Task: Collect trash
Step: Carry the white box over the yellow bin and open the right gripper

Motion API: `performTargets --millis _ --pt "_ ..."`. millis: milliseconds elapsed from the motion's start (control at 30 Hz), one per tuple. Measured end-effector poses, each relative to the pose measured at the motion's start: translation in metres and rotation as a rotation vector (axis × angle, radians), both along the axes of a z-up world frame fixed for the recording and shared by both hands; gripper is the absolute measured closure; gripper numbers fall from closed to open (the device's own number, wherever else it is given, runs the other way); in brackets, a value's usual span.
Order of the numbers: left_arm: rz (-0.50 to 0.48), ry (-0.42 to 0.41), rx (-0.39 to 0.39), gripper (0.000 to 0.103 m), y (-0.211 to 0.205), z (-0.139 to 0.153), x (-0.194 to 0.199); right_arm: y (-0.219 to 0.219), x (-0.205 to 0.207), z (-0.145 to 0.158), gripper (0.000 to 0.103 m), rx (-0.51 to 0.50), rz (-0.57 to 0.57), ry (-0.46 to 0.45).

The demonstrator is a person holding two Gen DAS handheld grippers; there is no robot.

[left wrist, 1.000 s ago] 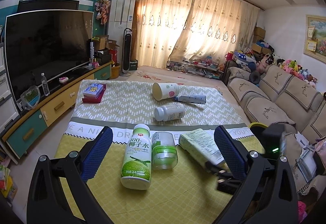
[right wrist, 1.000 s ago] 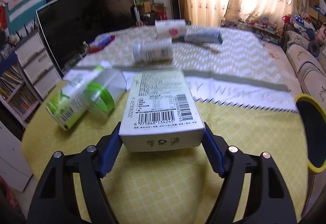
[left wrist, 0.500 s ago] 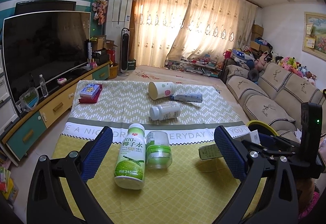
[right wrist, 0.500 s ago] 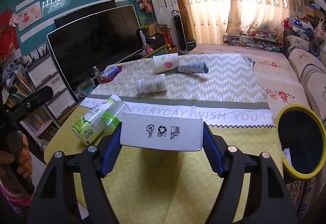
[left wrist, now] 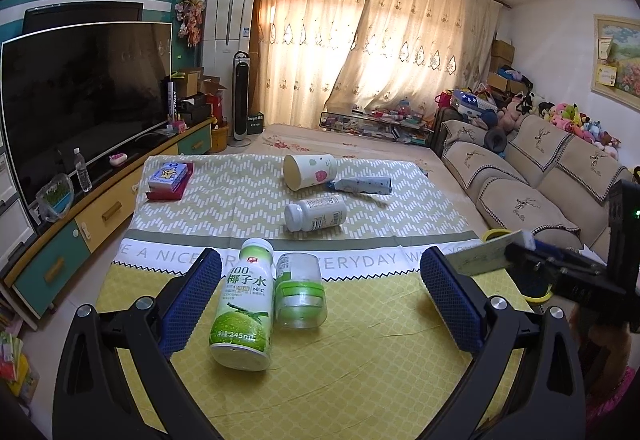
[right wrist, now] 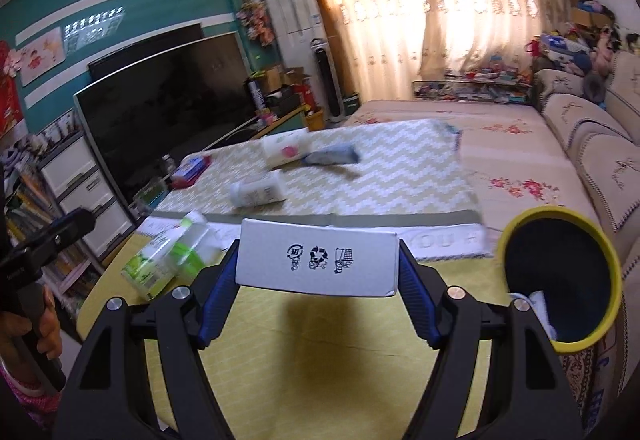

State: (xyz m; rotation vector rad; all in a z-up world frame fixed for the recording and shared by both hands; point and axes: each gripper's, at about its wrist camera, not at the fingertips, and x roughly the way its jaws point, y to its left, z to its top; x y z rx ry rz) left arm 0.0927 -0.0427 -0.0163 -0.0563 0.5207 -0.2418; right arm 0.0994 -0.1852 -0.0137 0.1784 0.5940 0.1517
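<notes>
My right gripper (right wrist: 318, 272) is shut on a white carton box (right wrist: 316, 264) and holds it above the yellow tablecloth, left of a yellow-rimmed trash bin (right wrist: 560, 280). The box also shows in the left wrist view (left wrist: 484, 258) at the right. My left gripper (left wrist: 320, 296) is open and empty, low over a green coconut-water bottle (left wrist: 244, 304) and a clear jar with a green band (left wrist: 300, 292), both lying on the cloth. Farther back lie a white pill bottle (left wrist: 316, 214), a paper cup (left wrist: 310, 171) and a blue wrapper (left wrist: 362, 185).
A blue box on a red tray (left wrist: 168, 180) sits at the table's far left. A TV (left wrist: 80, 100) on a cabinet stands left. A sofa (left wrist: 532, 184) runs along the right. The bin (left wrist: 496, 234) stands off the table's right edge.
My right gripper has lifted the box off the table and carried it right, toward the bin. The left gripper has barely moved and stays open.
</notes>
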Motion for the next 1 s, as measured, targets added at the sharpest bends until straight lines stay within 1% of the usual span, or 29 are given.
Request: performTargets --millis 67,133,267,400,600,667,700,800,900,1000 --pt "-0.003 0.004 0.002 0.005 -0.003 -0.001 0.002 -0.016 -0.002 0.001 0.034 -0.002 -0.046 -0.009" --pt "-0.006 0.006 0.004 0.005 -0.005 -0.002 0.003 -0.038 -0.006 0.003 0.034 -0.009 -0.116 -0.019" --pt "-0.012 0.012 0.010 0.005 -0.012 -0.004 0.006 -0.089 -0.011 -0.002 0.034 -0.038 -0.289 -0.021" --pt "-0.019 0.019 0.017 0.005 -0.018 -0.006 0.010 -0.130 -0.006 -0.020 0.034 -0.073 -0.430 0.018" --pt "-0.031 0.023 0.034 0.005 -0.026 -0.006 0.013 -0.167 0.010 -0.051 0.033 -0.124 -0.554 0.068" --pt "-0.031 0.023 0.037 0.005 -0.027 -0.006 0.013 -0.174 0.010 -0.056 0.033 -0.134 -0.577 0.069" --pt "-0.030 0.023 0.037 0.005 -0.027 -0.006 0.013 -0.175 0.010 -0.057 0.030 -0.131 -0.582 0.062" --pt "-0.027 0.024 0.039 0.005 -0.027 -0.007 0.015 -0.172 0.007 -0.053 0.029 -0.122 -0.578 0.035" --pt "-0.023 0.025 0.039 0.005 -0.025 -0.008 0.016 -0.163 0.010 -0.044 0.029 -0.111 -0.551 0.008" --pt "-0.018 0.029 0.043 0.005 -0.022 -0.011 0.017 -0.144 0.014 -0.035 0.028 -0.099 -0.505 -0.022"
